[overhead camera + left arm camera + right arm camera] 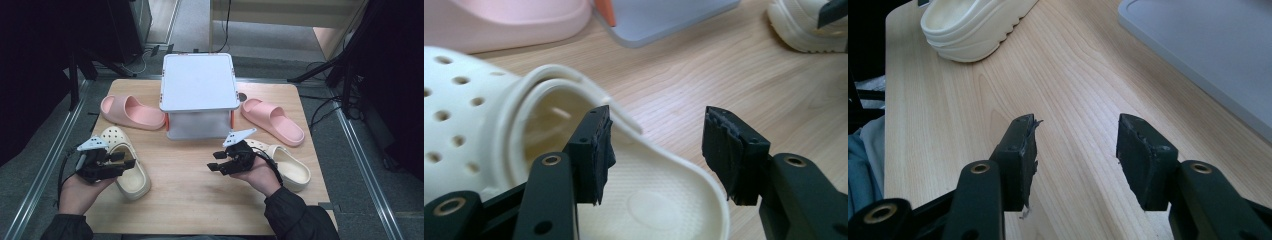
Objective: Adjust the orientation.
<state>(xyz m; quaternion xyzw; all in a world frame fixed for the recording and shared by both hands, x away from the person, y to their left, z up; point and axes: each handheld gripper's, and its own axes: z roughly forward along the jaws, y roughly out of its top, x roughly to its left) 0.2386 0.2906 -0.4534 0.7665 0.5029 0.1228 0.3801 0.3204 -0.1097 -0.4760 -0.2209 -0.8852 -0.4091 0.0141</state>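
Item: cream clog, lower left of the high view, on the desk; step judged: approach to grasp, not yet gripped; left gripper fingers apart, one finger inside the clog's opening, the other outside over bare wood, rim between them; next move calls for closing on the rim; right gripper fingers apart, empty, level over the desk at lower centre, aimed left; both forearms enter from the bottom edge.
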